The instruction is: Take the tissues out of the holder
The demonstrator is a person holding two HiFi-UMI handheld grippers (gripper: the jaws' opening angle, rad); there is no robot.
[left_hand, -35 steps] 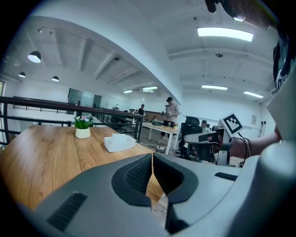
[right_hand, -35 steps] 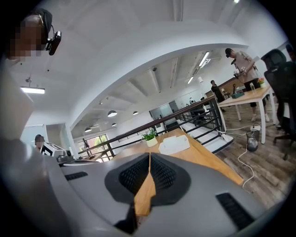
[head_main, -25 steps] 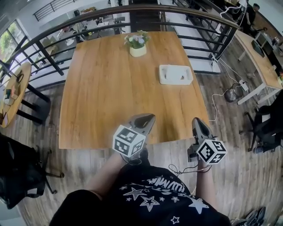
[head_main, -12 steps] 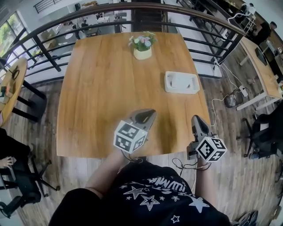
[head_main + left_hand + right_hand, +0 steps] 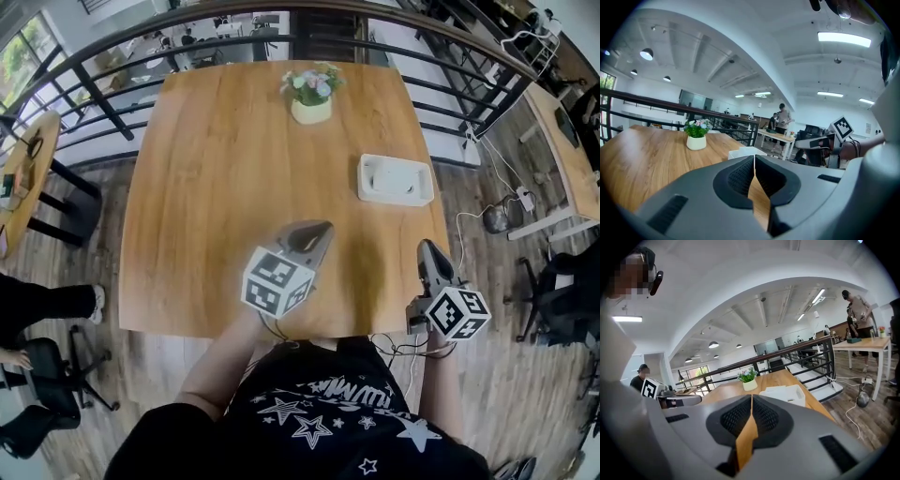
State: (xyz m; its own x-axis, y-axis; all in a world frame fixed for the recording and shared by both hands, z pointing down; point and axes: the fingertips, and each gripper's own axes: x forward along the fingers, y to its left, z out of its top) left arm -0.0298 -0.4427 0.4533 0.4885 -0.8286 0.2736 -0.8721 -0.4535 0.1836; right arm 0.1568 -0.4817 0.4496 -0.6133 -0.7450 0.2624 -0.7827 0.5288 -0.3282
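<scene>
A white tissue holder [image 5: 395, 179] lies on the right side of the wooden table [image 5: 225, 178], with white tissue showing in its top. It also shows low and small in the left gripper view as the holder [image 5: 746, 152] and in the right gripper view as the holder [image 5: 785, 393]. My left gripper [image 5: 314, 232] hovers over the table's near middle, jaws shut with nothing between them. My right gripper [image 5: 429, 251] is at the table's near right corner, also shut and empty. Both are well short of the holder.
A small white pot of flowers [image 5: 312, 94] stands at the table's far middle. A black railing [image 5: 112, 66] runs behind the table. Other desks, chairs [image 5: 42, 394] and a cable on the floor [image 5: 492, 220] surround it. People stand at a far desk [image 5: 780, 123].
The head view has shifted, so the table and holder sit slightly lower and more to the right. Both grippers keep nearly the same place near the front edge, still shut.
</scene>
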